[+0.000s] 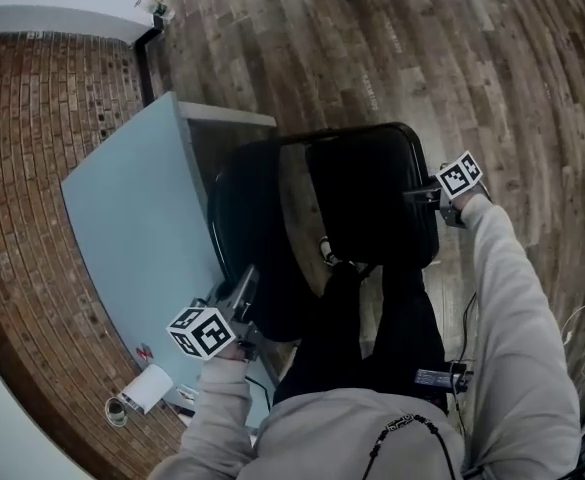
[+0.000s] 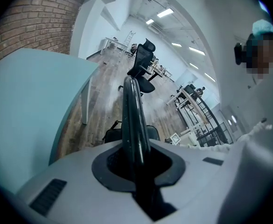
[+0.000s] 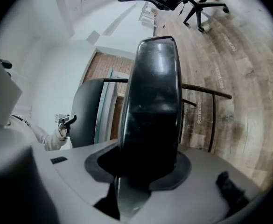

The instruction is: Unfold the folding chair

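Head view shows me the black folding chair (image 1: 367, 198) standing on the wooden floor (image 1: 452, 58), just right of the pale blue desk (image 1: 132, 228). My left tool (image 1: 246, 282) is clamped narrow on its thin frame tube (image 2: 135, 125). My right tool (image 1: 419, 196) grips the padded seat (image 3: 152, 106) at its right edge, jaws held wider.

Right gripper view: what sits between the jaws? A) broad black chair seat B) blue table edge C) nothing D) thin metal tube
A: the right gripper is clamped on the edge of the broad glossy black seat, which runs straight out from between its jaws.
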A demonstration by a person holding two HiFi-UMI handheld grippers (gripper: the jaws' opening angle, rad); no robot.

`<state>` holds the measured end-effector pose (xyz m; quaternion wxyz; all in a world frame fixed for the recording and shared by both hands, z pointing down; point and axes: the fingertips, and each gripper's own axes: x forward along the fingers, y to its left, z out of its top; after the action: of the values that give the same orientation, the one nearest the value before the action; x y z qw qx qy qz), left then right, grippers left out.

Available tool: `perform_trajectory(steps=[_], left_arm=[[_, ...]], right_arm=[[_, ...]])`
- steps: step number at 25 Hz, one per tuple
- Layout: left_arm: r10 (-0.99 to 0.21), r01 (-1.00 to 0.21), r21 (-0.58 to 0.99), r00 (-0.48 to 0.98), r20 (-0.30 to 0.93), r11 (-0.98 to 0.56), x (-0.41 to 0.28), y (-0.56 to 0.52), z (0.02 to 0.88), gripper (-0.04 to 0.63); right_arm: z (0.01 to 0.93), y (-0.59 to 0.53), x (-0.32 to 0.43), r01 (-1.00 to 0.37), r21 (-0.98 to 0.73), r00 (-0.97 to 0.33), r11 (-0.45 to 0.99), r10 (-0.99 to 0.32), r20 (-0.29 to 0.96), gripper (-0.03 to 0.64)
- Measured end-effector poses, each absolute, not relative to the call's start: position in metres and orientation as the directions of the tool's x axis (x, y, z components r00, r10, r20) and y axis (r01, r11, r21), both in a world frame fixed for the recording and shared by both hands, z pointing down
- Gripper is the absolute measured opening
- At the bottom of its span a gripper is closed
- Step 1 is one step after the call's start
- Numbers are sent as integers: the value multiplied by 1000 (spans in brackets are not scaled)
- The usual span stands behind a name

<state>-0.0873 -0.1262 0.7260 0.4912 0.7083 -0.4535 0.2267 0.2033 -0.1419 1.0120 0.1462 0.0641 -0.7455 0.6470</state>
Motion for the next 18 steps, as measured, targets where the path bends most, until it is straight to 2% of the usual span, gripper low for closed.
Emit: perform_trajectory(steps=[10,18], left_arm=[[-406,-841,527,526,747,-120,-29,-125,769,67],[-423,-795,602,573,703,-75,-48,-126,808,69]], right_arm=[[1105,-135,295,-89,-987,-989,134,105,103,160],[1143,-137,322,37,-993,-998,111,58,-31,166]])
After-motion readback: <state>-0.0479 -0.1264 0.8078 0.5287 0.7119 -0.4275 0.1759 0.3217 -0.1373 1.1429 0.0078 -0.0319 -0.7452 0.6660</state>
